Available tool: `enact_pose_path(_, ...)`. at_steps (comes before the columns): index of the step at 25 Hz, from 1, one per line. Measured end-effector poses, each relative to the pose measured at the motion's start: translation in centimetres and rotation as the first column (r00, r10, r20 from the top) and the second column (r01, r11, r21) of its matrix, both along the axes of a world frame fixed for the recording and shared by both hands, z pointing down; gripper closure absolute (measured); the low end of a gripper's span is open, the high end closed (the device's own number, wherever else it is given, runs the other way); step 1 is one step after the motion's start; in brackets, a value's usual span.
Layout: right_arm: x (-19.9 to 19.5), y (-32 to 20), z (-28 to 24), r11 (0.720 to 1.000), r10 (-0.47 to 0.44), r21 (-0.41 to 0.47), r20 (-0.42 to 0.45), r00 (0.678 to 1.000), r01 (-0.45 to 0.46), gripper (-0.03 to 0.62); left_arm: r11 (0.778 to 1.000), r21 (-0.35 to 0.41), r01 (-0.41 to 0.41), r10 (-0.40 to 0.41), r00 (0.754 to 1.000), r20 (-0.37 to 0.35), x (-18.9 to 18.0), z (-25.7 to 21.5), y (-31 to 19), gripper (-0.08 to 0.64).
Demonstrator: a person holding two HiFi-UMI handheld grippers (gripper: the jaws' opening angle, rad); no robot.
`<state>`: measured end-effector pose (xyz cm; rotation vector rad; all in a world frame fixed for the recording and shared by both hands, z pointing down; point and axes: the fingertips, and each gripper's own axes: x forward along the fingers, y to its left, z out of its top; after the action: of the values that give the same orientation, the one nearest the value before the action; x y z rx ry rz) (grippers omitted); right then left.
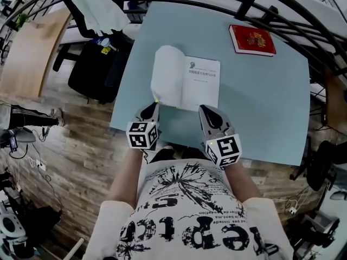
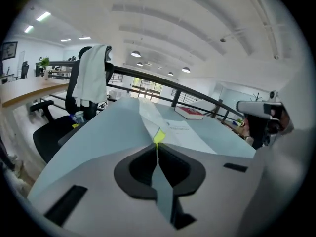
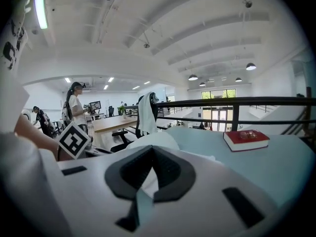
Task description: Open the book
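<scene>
The left tool [image 1: 155, 104] has its matte grey jaws pressed together to a thin seam with nothing between them. A small yellow fleck shows right at its tip. Just beside it, the right tool [image 1: 205, 110] is likewise pressed together to a blunt point and is empty. Each carries a cube of black-and-white square markers at its rear.

Just ahead of both tips the book [image 1: 187, 83] lies open on the smooth, pale blue bench [image 1: 260, 107]. In front of the right tool is a flat white page with a few lines of print. In front of the left tool a leaf curls up in a soft, rounded arch (whether that tip touches the near corner I cannot tell).

Farther ahead, to the right of the right tool, lies a closed red book [image 1: 252, 40], a stiff rectangle with a gilt emblem. Beyond the bench curve black metal rail tubes [image 1: 245, 4]. Ahead-left of the left tool, a black chair [image 1: 95, 64] carries a draped white cloth [image 1: 97, 10].
</scene>
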<state>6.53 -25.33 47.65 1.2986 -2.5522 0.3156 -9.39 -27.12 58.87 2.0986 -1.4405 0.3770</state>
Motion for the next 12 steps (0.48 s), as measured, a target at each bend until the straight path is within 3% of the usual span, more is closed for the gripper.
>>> enact_pose_path(12,0.2,-0.3,0.7,0.998,0.053,-0.017,-0.012,0.998,-0.054,0.581,0.975,-0.203,0.093,-0.081,0.994,0.069,-4.7,7.6,-0.7,0.535)
